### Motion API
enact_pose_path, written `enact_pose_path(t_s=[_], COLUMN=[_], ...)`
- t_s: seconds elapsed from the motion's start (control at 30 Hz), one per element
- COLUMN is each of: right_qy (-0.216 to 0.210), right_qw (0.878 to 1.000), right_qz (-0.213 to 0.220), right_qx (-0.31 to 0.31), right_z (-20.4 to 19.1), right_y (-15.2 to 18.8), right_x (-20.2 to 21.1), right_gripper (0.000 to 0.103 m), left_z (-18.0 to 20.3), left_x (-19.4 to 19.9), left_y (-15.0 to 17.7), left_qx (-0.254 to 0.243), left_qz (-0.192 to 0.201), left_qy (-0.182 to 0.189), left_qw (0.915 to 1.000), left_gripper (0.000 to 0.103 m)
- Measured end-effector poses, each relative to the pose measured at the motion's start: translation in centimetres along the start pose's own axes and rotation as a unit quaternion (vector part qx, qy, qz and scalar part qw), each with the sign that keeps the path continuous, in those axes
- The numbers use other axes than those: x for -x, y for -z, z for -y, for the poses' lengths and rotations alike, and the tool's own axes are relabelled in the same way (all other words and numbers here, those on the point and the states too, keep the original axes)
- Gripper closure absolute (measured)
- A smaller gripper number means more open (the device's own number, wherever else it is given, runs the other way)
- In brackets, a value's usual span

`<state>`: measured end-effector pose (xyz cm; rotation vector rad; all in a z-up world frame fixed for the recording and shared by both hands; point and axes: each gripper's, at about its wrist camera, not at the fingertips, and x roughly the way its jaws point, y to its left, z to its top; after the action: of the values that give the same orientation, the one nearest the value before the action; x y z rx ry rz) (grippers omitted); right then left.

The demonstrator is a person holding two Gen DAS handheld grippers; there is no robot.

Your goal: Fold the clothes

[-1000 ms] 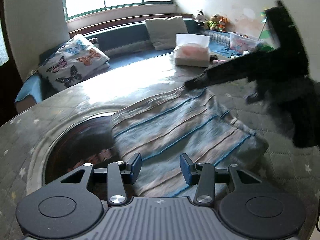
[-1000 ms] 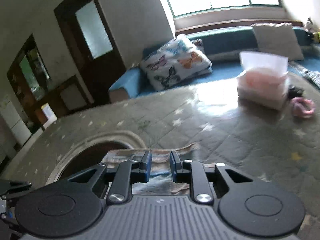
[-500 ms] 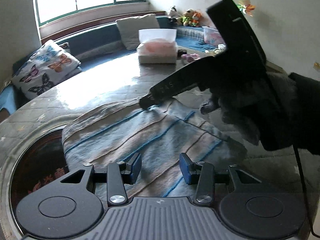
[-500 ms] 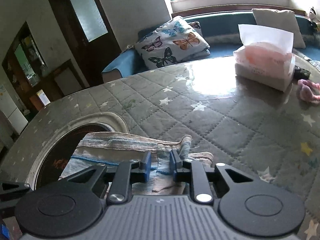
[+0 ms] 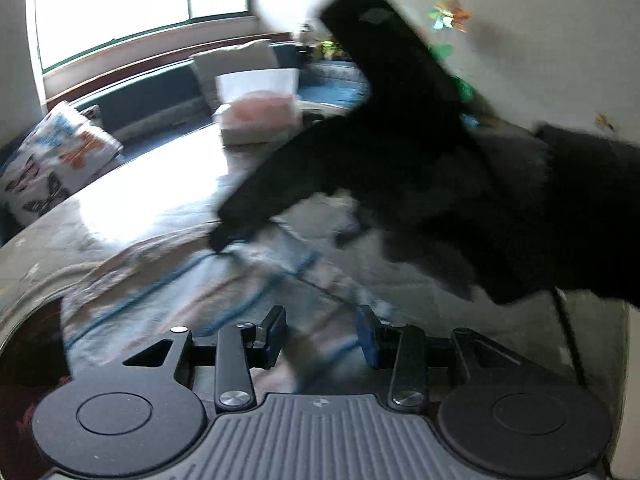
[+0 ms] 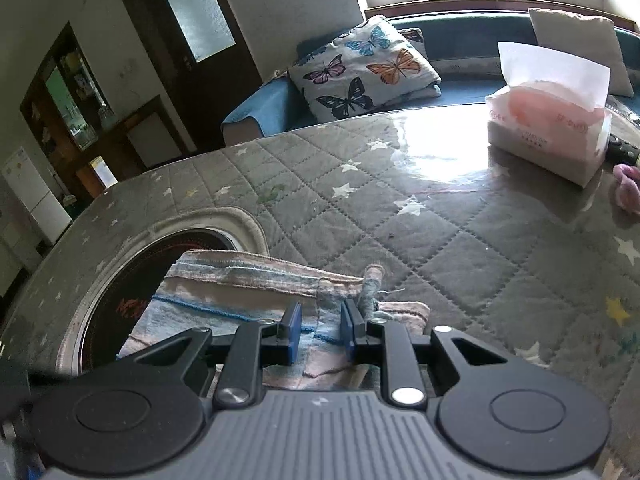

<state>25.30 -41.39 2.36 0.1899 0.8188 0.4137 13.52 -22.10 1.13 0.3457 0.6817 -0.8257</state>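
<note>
A blue, pink and grey striped cloth (image 5: 180,292) (image 6: 224,280) lies on the quilted table, partly over a round dark opening. My left gripper (image 5: 322,336) hovers low over the cloth's near part, its jaws closing; cloth lies under the gap and the pads do not press it. The left wrist view is blurred. My right gripper (image 6: 320,330) is shut on a bunched fold at the cloth's far corner, which rises beside its right pad. From the left wrist view, the right gripper (image 5: 218,240) reaches in from the right, tip down on that corner, held by a dark-gloved hand (image 5: 500,220).
A tissue pack (image 6: 548,132) stands at the table's far right with a pink item (image 6: 628,188) beside it. The round dark opening (image 6: 132,280) sits left of the cloth. The grey star-quilted table cover (image 6: 440,240) spreads beyond. A butterfly pillow (image 6: 360,68) lies on the bench behind.
The right gripper has brought the cloth's corner down onto the table. The left gripper has slid sideways along the cloth and rolled, and its jaws have narrowed slightly.
</note>
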Motion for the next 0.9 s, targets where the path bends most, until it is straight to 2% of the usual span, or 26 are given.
enact_pose_path(t_s=[0.13,0.23,0.4,0.57,0.67,0.8,0.9], right_qy=[0.0,0.0,-0.006,-0.012,-0.011,-0.001,0.009], right_qw=[1.0,1.0,1.0,0.999,0.999,1.0,1.0], right_qz=[0.003,0.005,0.023,0.023,0.019,0.009,0.008], right_qx=[0.003,0.004,0.009,0.026,0.027,0.026,0.029], right_z=[0.0,-0.1,-0.5,-1.2,-1.2,-0.9,-1.0], right_y=[0.1,0.1,0.4,1.8,2.9,4.3,5.0], right_x=[0.0,0.3,2.5,4.5,5.0,4.9,5.1], right_gripper=[0.082,0.082,0.082,0.082,0.082,0.082,0.082], left_z=[1.5,1.1,1.2,0.4,-0.2,-1.2,-0.8], left_x=[0.0,0.0,1.3,3.4,4.0,3.7,3.7], left_y=[0.6,0.5,0.7,1.5,2.2,3.2,3.9], left_qx=[-0.03,-0.009,-0.012,-0.006,0.007,0.036,0.032], left_qz=[0.007,0.005,0.015,0.025,0.017,-0.006,-0.016], left_qy=[0.0,0.007,0.003,-0.014,-0.029,-0.023,-0.019], left_qw=[0.9995,0.9999,0.9998,0.9996,0.9994,0.9991,0.9992], left_gripper=[0.062,0.062,0.06,0.06,0.06,0.06,0.06])
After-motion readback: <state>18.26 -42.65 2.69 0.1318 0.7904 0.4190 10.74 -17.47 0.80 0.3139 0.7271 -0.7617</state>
